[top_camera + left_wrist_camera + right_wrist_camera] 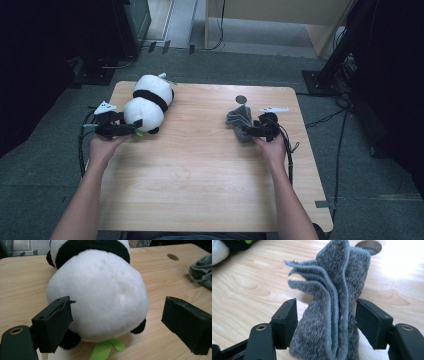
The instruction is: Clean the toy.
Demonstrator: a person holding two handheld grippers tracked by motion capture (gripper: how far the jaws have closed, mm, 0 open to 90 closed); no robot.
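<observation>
Cloth (pixel 332 307) between right claw (pixel 325 320) jaws, seemingly gripped.

You have a plush black-and-white panda toy (pixel 148 102) lying near the far left corner of the light wooden table (pixel 200 170), its round white rump toward you and its head toward the far edge; a green felt leaf (pixel 106 348) pokes out beneath it. Your grey fuzzy folded cloth (pixel 240 121) stands bunched upright in layered folds toward the table's right edge, just before a small round hole (pixel 241 99).
</observation>
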